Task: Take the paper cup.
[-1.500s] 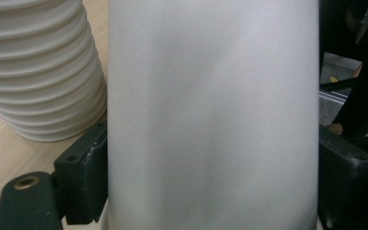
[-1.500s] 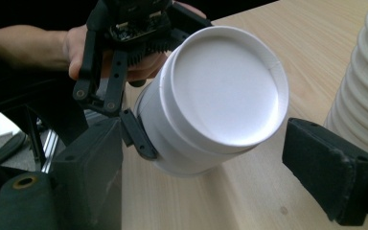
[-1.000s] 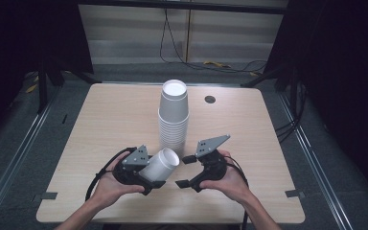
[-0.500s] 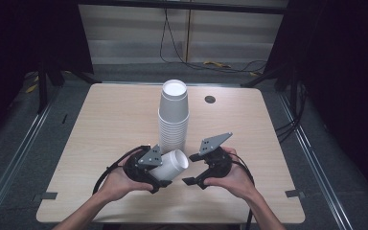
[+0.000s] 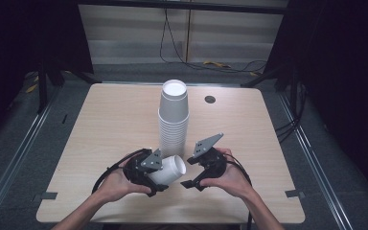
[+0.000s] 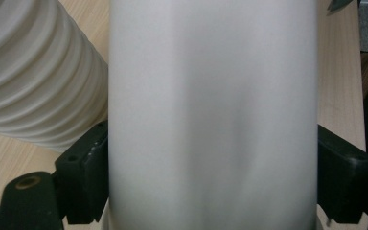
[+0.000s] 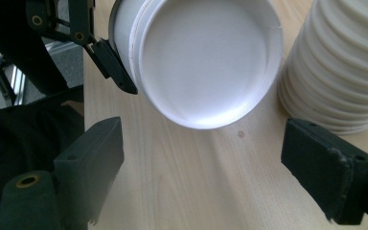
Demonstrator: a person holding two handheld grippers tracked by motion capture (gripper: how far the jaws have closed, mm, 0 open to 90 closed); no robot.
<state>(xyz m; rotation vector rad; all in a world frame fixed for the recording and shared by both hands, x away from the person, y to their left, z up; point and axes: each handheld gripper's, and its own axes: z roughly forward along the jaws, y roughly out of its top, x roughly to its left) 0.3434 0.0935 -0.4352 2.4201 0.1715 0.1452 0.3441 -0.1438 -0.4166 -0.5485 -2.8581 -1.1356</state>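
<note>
In front of me I see a pale wooden tabletop (image 5: 100, 124) with a small dark round hole (image 5: 210, 99), and black cables (image 5: 172, 38) hang on the wall behind.

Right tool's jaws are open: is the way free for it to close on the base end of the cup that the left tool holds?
Probably yes. The cup lies sideways in the left tool, its base end facing the right tool, with bare table between. The stack of cups stands close beside it.

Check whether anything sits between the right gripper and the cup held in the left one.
Nothing visible does. The right gripper stands open, facing the cup across bare table. The left gripper clamps the cup, and the stack stands off to the side.
</note>
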